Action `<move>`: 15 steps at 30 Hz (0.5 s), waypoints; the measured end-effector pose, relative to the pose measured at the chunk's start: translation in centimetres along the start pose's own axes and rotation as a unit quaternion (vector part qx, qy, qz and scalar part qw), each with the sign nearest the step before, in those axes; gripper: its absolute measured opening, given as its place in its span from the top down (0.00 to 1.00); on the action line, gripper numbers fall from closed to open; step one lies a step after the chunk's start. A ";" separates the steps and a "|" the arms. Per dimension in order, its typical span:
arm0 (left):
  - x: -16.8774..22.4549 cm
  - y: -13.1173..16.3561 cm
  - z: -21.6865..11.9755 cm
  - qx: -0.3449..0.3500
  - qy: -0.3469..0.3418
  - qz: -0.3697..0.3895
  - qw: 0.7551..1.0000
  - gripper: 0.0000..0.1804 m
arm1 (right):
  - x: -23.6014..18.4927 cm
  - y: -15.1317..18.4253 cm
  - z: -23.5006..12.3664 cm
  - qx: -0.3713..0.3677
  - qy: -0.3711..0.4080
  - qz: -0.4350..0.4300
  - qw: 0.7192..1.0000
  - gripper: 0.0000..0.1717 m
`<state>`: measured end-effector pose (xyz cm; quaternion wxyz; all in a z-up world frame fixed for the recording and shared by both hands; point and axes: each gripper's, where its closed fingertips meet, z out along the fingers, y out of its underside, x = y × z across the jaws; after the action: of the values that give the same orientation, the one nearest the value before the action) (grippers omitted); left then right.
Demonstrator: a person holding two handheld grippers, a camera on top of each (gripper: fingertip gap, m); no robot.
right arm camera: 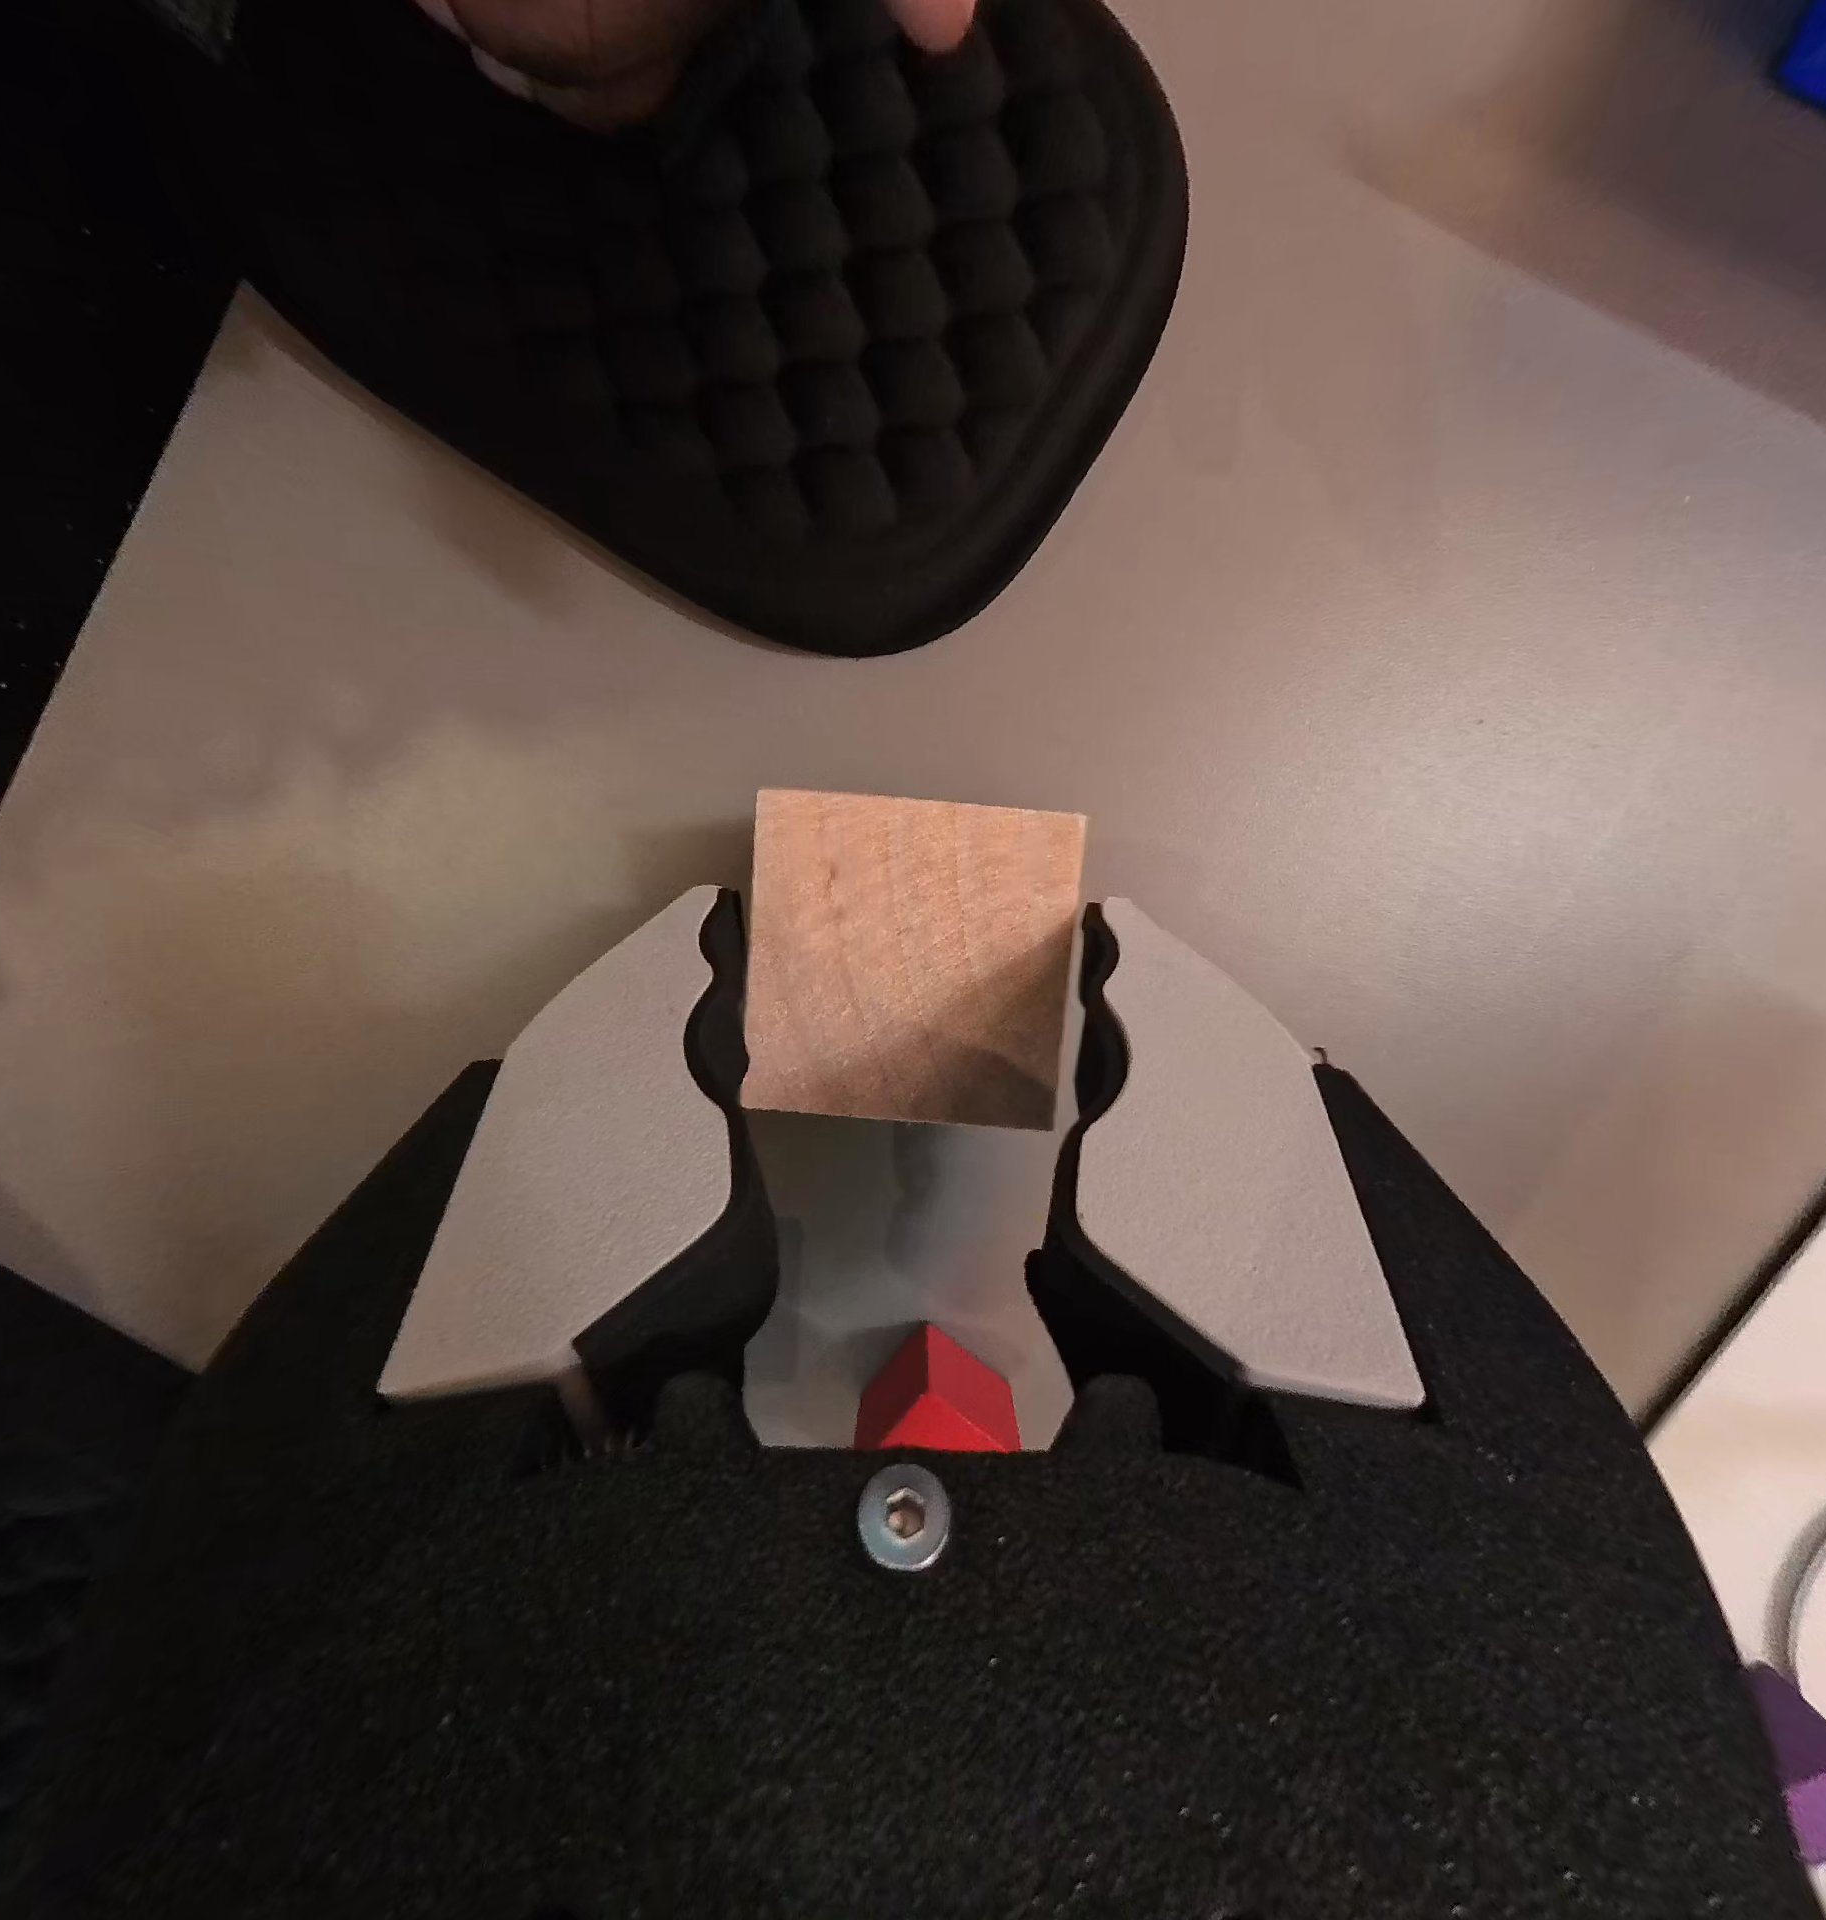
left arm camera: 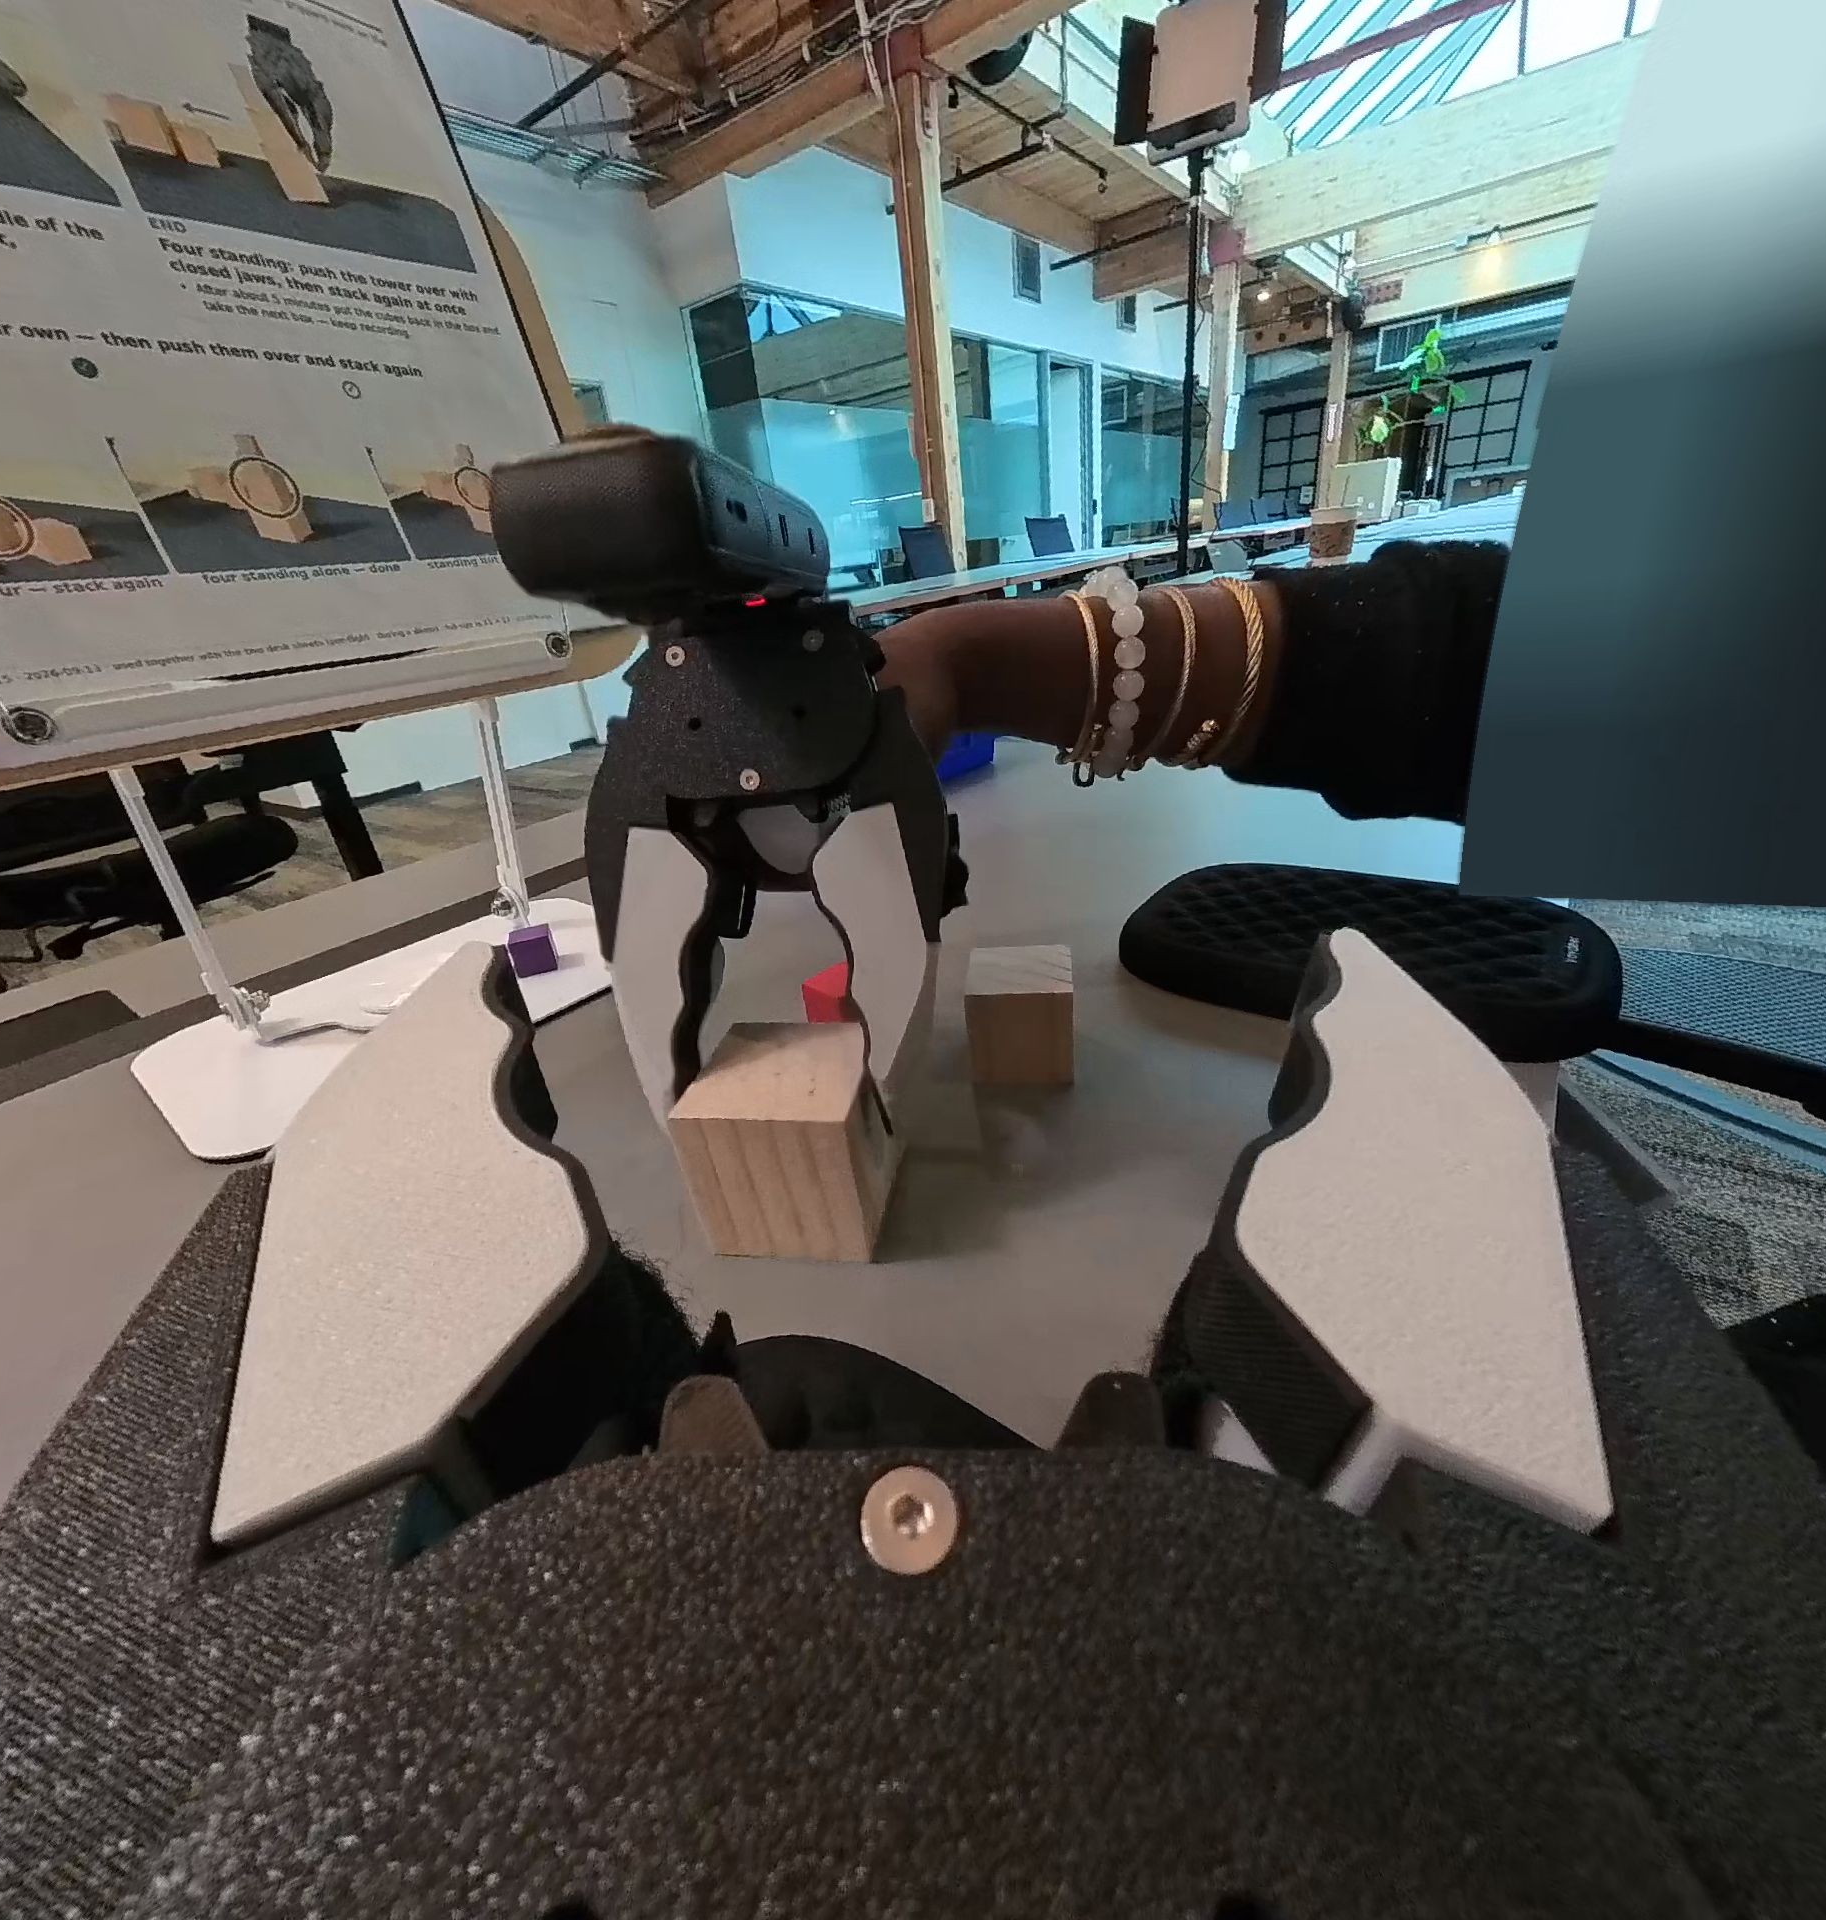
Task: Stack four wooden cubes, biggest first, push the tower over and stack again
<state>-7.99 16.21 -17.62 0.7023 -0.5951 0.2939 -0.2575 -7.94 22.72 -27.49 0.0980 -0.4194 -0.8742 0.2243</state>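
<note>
**Right fingers pinch a wooden cube; left fingers spread wide**

My right gripper (right arm camera: 914, 997) points down at the grey table (right arm camera: 1408, 779) and its fingers (right arm camera: 717, 997) pinch a wooden cube (right arm camera: 904, 966), the dark wavy pads pressed on the cube's two opposite sides. The cube's far edge sticks out a little past the fingertips. In the left wrist view that cube (left arm camera: 784, 1138) sits on the table, with the right gripper (left arm camera: 774, 1049) reaching down over it from above.

Behind the cube, deep between the right fingers near their base, I see a small red cube (right arm camera: 935, 1397) on the table. Ahead of the right fingertips lies a black quilted pad (right arm camera: 784, 364), well apart from the cube.

My left gripper (left arm camera: 909, 1049) has its fingers (left arm camera: 410, 1195) spread far apart with nothing between the pads; the pinched cube lies just ahead of them, midway between the two tips. A second wooden cube (left arm camera: 1020, 1016) stands beyond, nearer my right fingertip, close to the right gripper. A small purple cube (left arm camera: 532, 950) rests past my left fingertip, on the white base of a stand (left arm camera: 213, 1101) that carries an instruction sheet (left arm camera: 213, 343). A person's wrist with bracelets (left arm camera: 1158, 675) shows behind the right gripper.
</note>
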 end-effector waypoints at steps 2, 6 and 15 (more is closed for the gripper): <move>0.0 0.0 0.0 0.000 0.000 -0.001 1.000 0.25 | 0.3 -0.6 -0.6 0.018 0.017 0.005 1.000 0.59; 0.0 0.1 0.0 -0.002 0.000 -0.002 1.000 0.25 | 0.9 -1.6 -3.7 0.034 0.079 0.012 0.996 0.49; 0.1 0.1 0.1 -0.005 -0.001 0.007 1.000 0.25 | -5.5 2.3 -6.8 -0.073 0.065 -0.009 0.995 0.60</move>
<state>-7.83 16.21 -17.75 0.7013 -0.5966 0.2988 -0.2508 -0.40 21.82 -22.52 0.1255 -0.4311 -0.8838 0.1318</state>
